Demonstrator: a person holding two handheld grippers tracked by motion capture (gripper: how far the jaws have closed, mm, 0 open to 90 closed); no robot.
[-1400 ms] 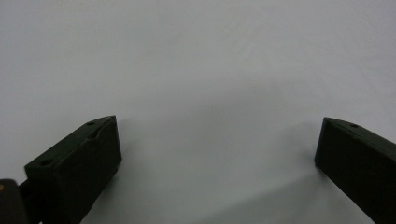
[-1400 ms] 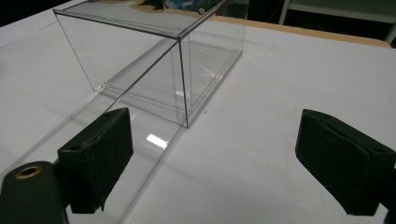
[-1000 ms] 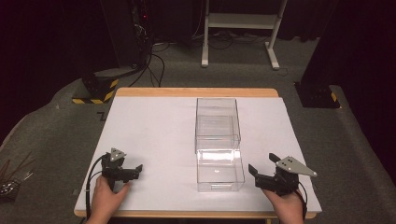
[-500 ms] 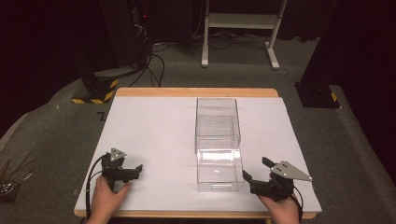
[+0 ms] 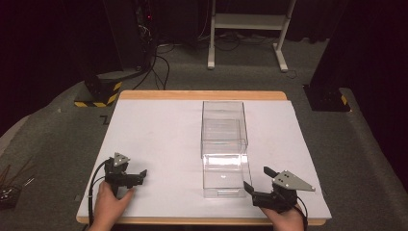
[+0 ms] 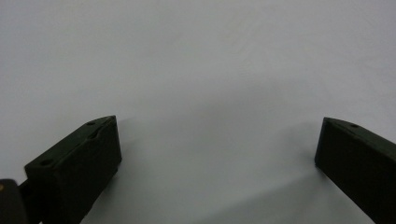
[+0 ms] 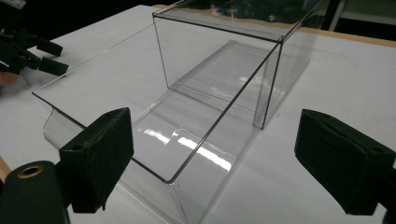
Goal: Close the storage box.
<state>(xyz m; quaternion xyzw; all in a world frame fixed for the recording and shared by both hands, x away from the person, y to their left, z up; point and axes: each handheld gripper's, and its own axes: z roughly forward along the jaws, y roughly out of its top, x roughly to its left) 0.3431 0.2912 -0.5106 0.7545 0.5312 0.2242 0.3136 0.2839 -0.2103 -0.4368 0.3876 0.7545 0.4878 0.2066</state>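
Lining Up on the Clear Box

Starting with the biggest thing: you have one tabletop [image 5: 159, 144], covered white, and it carries everything. On it stands one clear plastic box [image 5: 223, 130], right of centre, long axis running away from you, with one clear drawer [image 5: 225, 180] pulled partway out toward your edge. That drawer end is the part nearest your right hand, which is likely why the hand sits where it does.

Your right gripper [image 5: 257, 185] rests near the front edge, just beside the drawer's right front corner but apart from it, its two fingers [image 7: 100, 149] spread wide and holding nothing. In the right gripper view the drawer's open rim lies between them, so the gripper looks aimed at that front corner (a judgement, not a contact).

Your left gripper [image 5: 139, 175] lies well apart from the box, at the near left, probably parked while the right one works. Its two fingers [image 6: 77, 165] are also wide, with bare white surface between them.

Count: one tabletop, one box, one drawer, two grippers, four fingers.
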